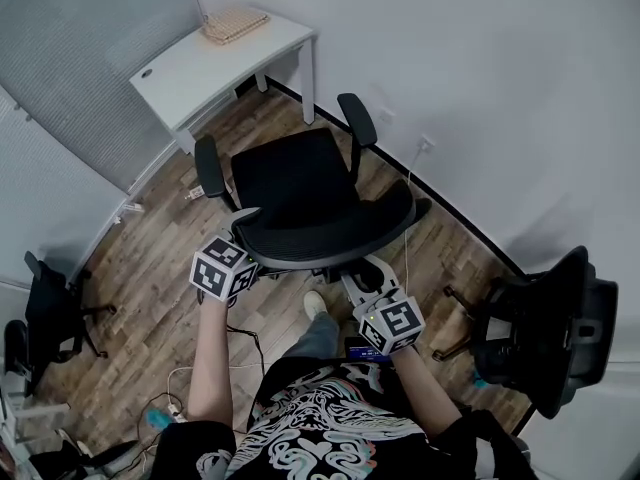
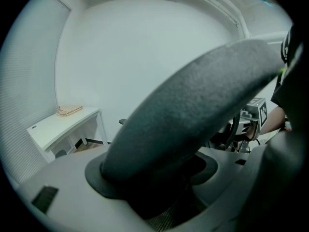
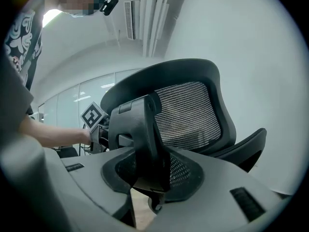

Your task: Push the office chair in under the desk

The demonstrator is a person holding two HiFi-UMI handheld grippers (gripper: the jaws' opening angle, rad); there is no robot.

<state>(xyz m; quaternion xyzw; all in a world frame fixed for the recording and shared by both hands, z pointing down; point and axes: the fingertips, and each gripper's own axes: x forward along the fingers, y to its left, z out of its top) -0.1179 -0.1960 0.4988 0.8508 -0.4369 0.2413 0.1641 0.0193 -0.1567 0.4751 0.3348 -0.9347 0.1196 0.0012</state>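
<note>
Black office chair (image 1: 300, 193), base mostly hidden under its seat, is clenched by left tool (image 1: 243, 226) and right tool (image 1: 362, 276).

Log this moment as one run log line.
left gripper: jaws shut on backrest of black mesh office chair | right gripper: jaws shut on same backrest | chair: short of white rectangular desk, not yet under
</note>
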